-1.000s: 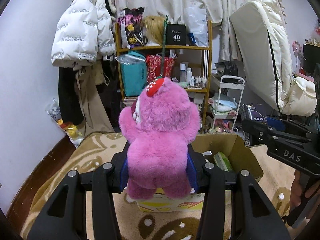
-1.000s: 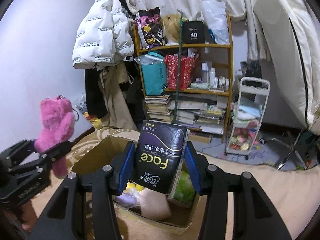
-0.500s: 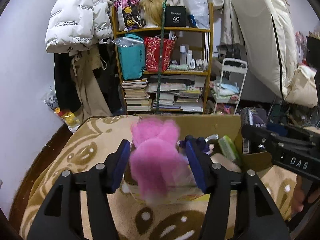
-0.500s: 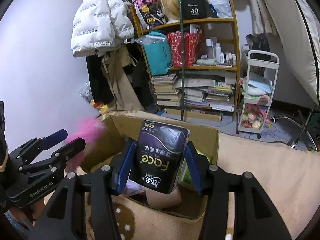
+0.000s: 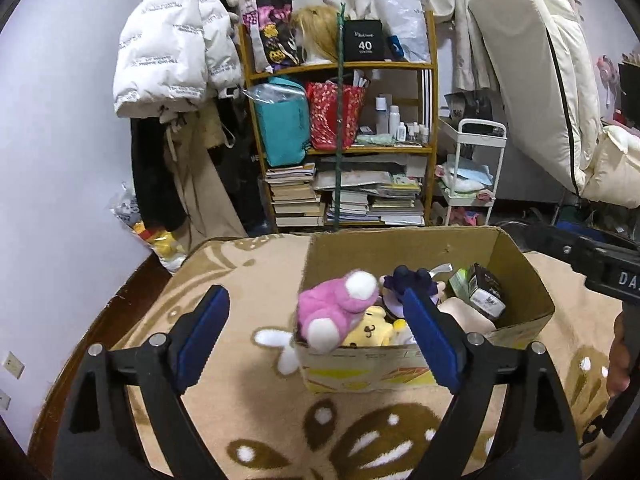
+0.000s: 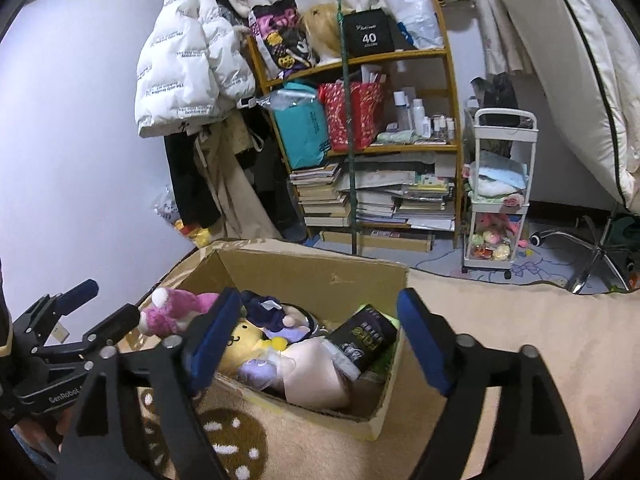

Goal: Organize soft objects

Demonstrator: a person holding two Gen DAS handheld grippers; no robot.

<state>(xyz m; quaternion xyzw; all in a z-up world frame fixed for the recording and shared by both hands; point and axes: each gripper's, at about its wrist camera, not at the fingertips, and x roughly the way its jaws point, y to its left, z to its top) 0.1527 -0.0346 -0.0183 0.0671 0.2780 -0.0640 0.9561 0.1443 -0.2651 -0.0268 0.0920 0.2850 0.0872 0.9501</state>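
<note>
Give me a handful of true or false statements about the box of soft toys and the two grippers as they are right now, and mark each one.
1. The fluffy pink plush toy lies at the corner of the brown cardboard box. True.
2. The left gripper is clamped on the pink toy. False: its jaws have just been opening and stand wide, with nothing between the pads.
3. The black tissue pack with white lettering lies inside the box. True.
4. The right gripper holds the tissue pack. False: its jaws have just been opening, and the pack lies free below them.
5. The yellow plush toy lies on the carpet outside the box. False: it is inside, beside the pink toy.
</note>
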